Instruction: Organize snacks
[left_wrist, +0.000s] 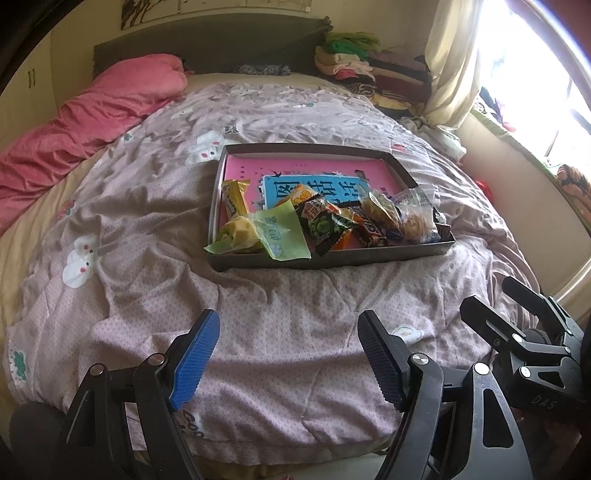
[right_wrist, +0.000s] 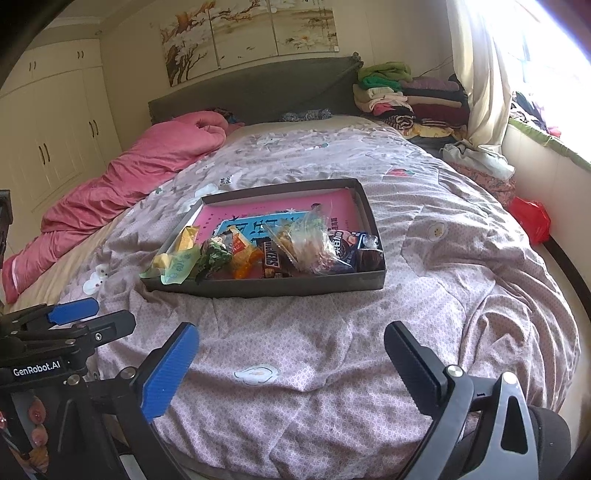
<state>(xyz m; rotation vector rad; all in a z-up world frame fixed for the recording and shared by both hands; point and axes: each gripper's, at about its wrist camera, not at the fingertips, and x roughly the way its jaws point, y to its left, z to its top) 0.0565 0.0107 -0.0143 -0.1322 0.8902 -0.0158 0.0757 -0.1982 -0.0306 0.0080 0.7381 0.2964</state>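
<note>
Both my left tongs (left_wrist: 288, 354) and right tongs (right_wrist: 291, 365) hang spread and empty over the quilt (left_wrist: 258, 332). The snacks (left_wrist: 325, 221) lie heaped in the tray (left_wrist: 332, 260) ahead: light, crinkly, slippery wrappers, best pinched at a crimped end. I read Snickers (right_wrist: 271, 258); the other print seems Chinese.

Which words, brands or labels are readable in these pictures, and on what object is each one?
"GenRobot.AI": left hand-held gripper body.
"SNICKERS", partly covered: brown bar in the tray.
"DAS": right hand-held gripper body.
Large Chinese characters on the blue book cover: partly hidden.
Other wrappers: too blurred.
</note>
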